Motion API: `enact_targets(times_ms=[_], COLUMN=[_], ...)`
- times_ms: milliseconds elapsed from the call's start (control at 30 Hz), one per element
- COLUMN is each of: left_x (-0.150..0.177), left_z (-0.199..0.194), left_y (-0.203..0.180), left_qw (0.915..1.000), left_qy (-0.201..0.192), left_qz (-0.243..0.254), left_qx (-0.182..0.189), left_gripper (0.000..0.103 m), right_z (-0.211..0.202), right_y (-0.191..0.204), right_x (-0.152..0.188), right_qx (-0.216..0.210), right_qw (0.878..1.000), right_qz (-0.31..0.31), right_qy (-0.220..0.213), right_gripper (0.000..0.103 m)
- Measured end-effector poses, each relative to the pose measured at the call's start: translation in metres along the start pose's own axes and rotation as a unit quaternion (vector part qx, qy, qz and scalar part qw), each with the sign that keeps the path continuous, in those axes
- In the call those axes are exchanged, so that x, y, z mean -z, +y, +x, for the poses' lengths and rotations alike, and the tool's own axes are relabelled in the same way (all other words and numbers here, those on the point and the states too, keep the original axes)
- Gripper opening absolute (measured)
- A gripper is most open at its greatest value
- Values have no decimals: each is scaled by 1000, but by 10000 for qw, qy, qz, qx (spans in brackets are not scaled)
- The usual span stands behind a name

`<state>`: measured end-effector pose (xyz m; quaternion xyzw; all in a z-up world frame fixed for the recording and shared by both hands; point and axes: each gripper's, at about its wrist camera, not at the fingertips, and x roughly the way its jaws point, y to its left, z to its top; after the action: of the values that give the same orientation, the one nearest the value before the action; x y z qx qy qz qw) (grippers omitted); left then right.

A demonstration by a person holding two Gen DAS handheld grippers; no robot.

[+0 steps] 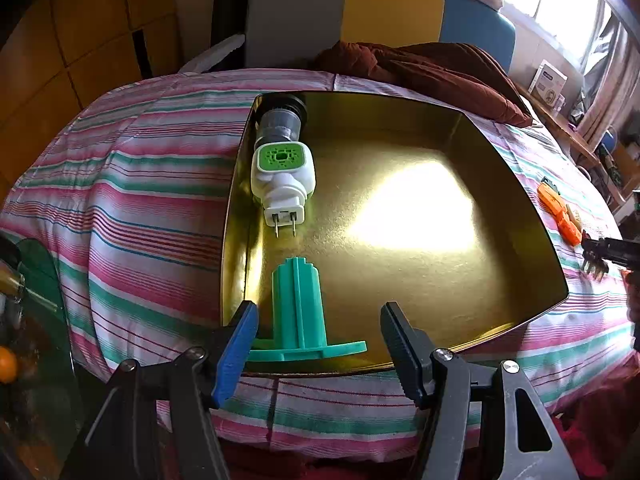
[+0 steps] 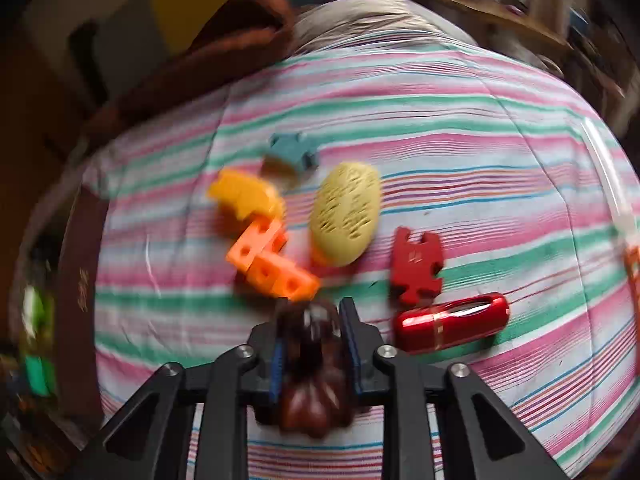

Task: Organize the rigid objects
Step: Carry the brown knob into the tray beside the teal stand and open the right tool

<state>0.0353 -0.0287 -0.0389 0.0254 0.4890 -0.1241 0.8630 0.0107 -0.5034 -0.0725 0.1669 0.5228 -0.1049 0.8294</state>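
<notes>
A gold tray [image 1: 520, 200] lies on the striped cloth. In it lie a white and green plug-in device [image 1: 282, 176] and a teal finned plastic piece [image 1: 300, 312]. My left gripper [image 1: 320, 344] is open and empty, just behind the teal piece at the tray's near edge. My right gripper [image 2: 312, 320] is shut on a dark brown plastic object [image 2: 314, 380] above the cloth. Ahead of it lie orange blocks [image 2: 272, 268], a yellow curved piece [image 2: 248, 196], a yellow oval [image 2: 346, 212], a teal piece [image 2: 294, 152], a red flat piece [image 2: 416, 266] and a red cylinder [image 2: 452, 322].
A brown cushion [image 1: 432, 72] lies behind the tray. An orange piece [image 1: 558, 212] lies on the cloth right of the tray, with the right gripper's tip [image 1: 600, 254] near it. The tray's wall [image 2: 76, 280] shows at the left of the right wrist view.
</notes>
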Motion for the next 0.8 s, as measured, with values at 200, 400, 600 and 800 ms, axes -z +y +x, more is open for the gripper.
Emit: enact_targets(times_ms=[200,400,600,800], left_x=[0,-1,-5,-2], left_z=[0,-7,-20,-21], left_y=[4,6,24,54], left_qw=[10000,9999,9989,9971], left_qy=[8,-119,-368,-434], left_qz=[-84,-106,-230,-567], left_qx=[8,-12,-167,-248], left_gripper=[65,65,65,65], right_z=[-4,-24,-47,-75], right_y=[11,11,54,158], right_x=[5,3,3,12], right_qx=[388,239,-447,-1159], right_qw=[9985,9976,9948,9784], right_qz=[-367,-223,-441,-1469], right_qy=[-156,-605,-804,-877], right_gripper=[21,20,20,20])
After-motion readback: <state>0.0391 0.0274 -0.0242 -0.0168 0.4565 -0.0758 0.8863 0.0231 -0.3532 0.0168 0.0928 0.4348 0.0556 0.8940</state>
